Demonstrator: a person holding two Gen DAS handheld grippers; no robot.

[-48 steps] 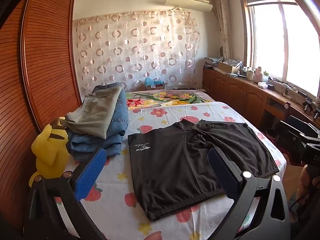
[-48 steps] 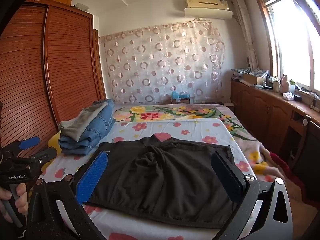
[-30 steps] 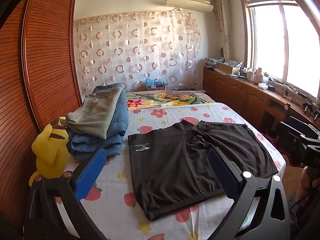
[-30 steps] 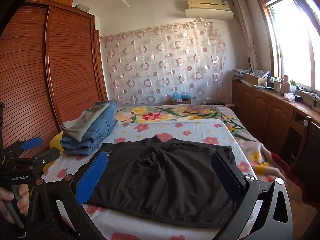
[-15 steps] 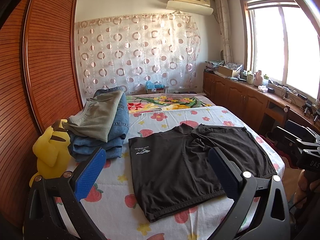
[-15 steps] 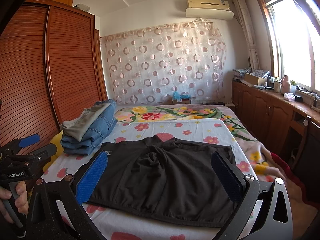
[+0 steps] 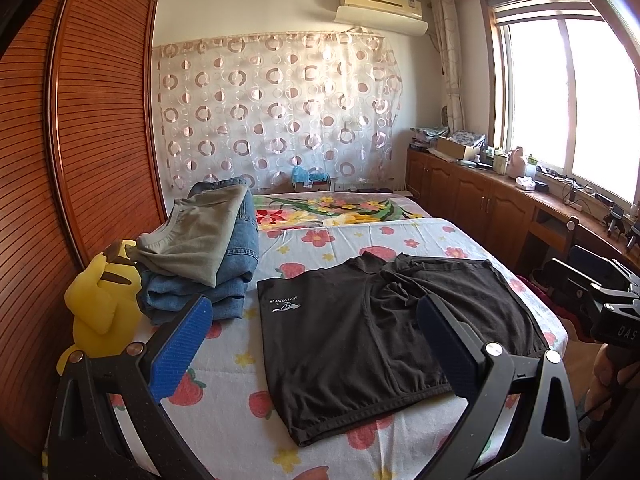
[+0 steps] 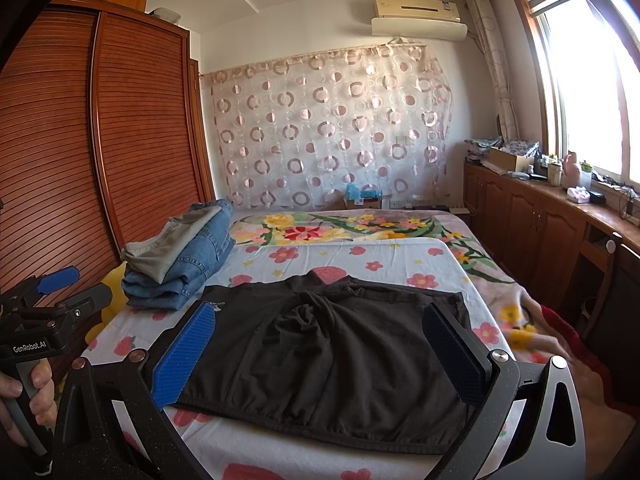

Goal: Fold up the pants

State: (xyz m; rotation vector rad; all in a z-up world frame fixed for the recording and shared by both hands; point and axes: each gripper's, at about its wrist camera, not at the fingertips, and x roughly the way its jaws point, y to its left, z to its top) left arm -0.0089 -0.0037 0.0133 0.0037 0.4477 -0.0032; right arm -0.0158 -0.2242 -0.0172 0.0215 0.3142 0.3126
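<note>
Both grippers are spread wide with nothing between the pads. The left gripper [image 7: 312, 340] hangs over the near left part of the bed, and the right gripper [image 8: 320, 344] sits over the near edge more toward the window side, both aimed forward and slightly down at the fabric. Neither touches anything. In the right view you can see a hand [image 8: 24, 396] wrapped around the left gripper's handle, held low at the bedside.

The shorts [image 8: 328, 344] lie flat and fully spread on the bed [image 7: 400, 236], waistband along the near edge, legs pointing away, some bunching at the crotch. So I'd say folding hasn't started on this pair; every fold is left to do.

Further out, a stack [image 7: 204, 252] of folded jeans and a grey piece sits at the left, next to a yellow plush [image 7: 100, 308]. Looks like finished work to me, can't be sure.
</note>
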